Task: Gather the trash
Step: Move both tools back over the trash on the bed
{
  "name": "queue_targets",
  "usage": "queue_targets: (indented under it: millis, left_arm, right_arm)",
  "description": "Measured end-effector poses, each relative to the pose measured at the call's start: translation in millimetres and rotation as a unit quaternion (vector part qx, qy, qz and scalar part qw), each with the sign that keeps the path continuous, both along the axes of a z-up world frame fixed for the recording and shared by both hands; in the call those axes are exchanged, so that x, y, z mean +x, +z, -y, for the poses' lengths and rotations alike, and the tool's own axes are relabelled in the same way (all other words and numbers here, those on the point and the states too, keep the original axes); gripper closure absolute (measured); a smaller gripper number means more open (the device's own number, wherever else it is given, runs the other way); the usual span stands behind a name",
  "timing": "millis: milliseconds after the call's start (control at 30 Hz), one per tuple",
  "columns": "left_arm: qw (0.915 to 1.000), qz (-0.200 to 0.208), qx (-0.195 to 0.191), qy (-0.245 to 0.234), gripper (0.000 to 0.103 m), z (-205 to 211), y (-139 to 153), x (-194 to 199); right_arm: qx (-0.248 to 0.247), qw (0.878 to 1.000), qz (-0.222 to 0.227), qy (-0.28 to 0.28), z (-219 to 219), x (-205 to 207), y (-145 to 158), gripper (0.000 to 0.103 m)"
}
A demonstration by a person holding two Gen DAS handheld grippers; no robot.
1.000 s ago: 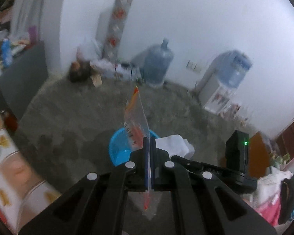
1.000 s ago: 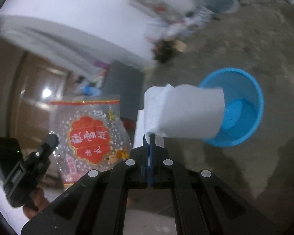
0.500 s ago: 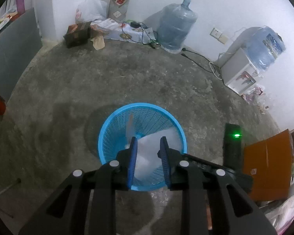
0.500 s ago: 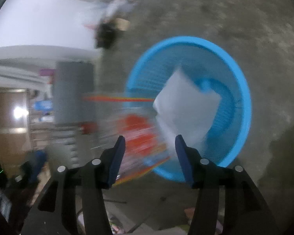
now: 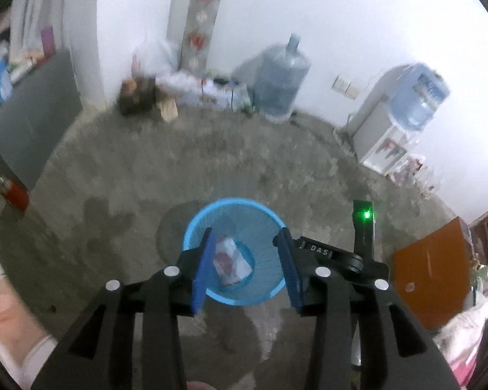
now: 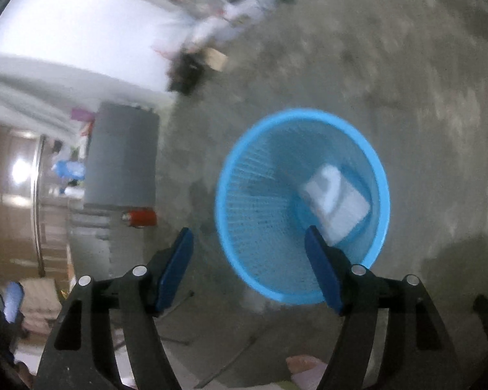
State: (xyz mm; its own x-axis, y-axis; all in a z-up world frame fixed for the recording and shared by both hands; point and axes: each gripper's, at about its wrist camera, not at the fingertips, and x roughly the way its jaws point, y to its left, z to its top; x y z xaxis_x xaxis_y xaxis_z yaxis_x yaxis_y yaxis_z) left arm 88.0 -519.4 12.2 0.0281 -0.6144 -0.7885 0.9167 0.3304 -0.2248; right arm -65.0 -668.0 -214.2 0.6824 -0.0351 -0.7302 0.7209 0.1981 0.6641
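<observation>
Both drops look done: a white folded tissue (image 6: pixel 336 203) and a clear red-printed plastic bag (image 5: pixel 231 261) lie inside the round blue mesh plastic basket (image 6: pixel 382 175) on the concrete floor. The left gripper (image 5: pixel 248 265) and right gripper (image 6: pixel 250 260), jaws just opened, hang spread and empty above it. No further trash is visible nearby.

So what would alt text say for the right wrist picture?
Open black tongs with blue pads, nothing between them, point down at a round blue mesh basket on a grey concrete floor. A white folded tissue lies inside the basket.
</observation>
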Motion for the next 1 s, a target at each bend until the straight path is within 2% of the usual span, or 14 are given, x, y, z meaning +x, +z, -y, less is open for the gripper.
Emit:
queue_targets:
  millis: [67, 100, 167, 200, 233, 333, 400, 533, 600, 667, 733, 800, 933, 1000]
  left_arm:
    - [0.9996, 0.017, -0.021, -0.012, 0.062, -26.5, 29.5, -7.9]
    - [0.9991, 0.028, -0.026, -0.015, 0.057, -43.9, 44.9, -12.2]
    - [0.9988, 0.033, -0.032, -0.018, 0.044, -74.7, 68.0, -16.8]
    - [0.9989, 0.032, -0.032, -0.009, 0.033, -93.7, 78.7, -17.8]
    - [0.999, 0.031, -0.031, -0.003, 0.023, -113.0, 87.1, -19.2]
    - [0.9987, 0.023, -0.044, -0.005, 0.014, -167.3, 102.0, -28.1]
    - [0.9977, 0.022, -0.063, 0.012, 0.005, -204.0, 105.2, -32.5]
    - [0.9924, -0.007, -0.1, 0.071, 0.005, -278.7, 101.1, -40.9]
    - [0.9866, -0.018, -0.117, 0.112, 0.005, -320.2, 93.4, -41.6]
    - [0.9798, -0.01, -0.123, 0.158, 0.005, -359.4, 85.2, -42.7]
    - [0.9739, 0.003, -0.128, 0.188, 0.005, -389.6, 79.2, -44.0]
    - [0.9645, 0.003, -0.139, 0.225, 0.005, -425.7, 72.6, -43.0]
    - [0.9439, -0.004, -0.176, 0.28, 0.005, -489.3, 55.5, -44.8]
    - [0.9315, 0.001, -0.191, 0.309, 0.005, -519.8, 44.4, -48.2]
  right_arm:
    - [-0.048, 0.999, -0.001, 0.011, -14.0, 3.8, 38.4, 0.035]
    - [-0.067, 0.998, 0.001, 0.015, -20.0, 4.5, 53.8, 0.035]
    - [-0.11, 0.993, 0.008, 0.028, -35.9, 7.1, 90.9, 0.033]
    - [-0.138, 0.99, 0.008, 0.037, -47.3, 9.3, 113.6, 0.03]
    - [-0.16, 0.986, 0.007, 0.043, -57.2, 10.7, 129.5, 0.023]
    - [-0.259, 0.963, -0.014, 0.067, -96.9, 22.1, 183.4, 0.01]
    - [-0.313, 0.946, -0.047, 0.073, -119.0, 30.1, 200.1, 0.008]
    - [-0.363, 0.922, -0.084, 0.107, -162.5, 43.6, 210.4, 0.008]
    - [-0.383, 0.91, -0.107, 0.123, -181.3, 52.5, 209.1, 0.008]
    - [-0.419, 0.886, -0.143, 0.137, -204.8, 62.7, 209.2, 0.008]
    - [-0.455, 0.86, -0.156, 0.17, -229.0, 72.8, 213.9, 0.008]
    - [-0.475, 0.841, -0.164, 0.2, -249.5, 82.3, 221.4, 0.008]
    - [-0.515, 0.809, -0.134, 0.251, -292.3, 98.7, 243.1, 0.008]
    - [-0.526, 0.801, -0.097, 0.27, -309.4, 102.0, 254.7, 0.008]
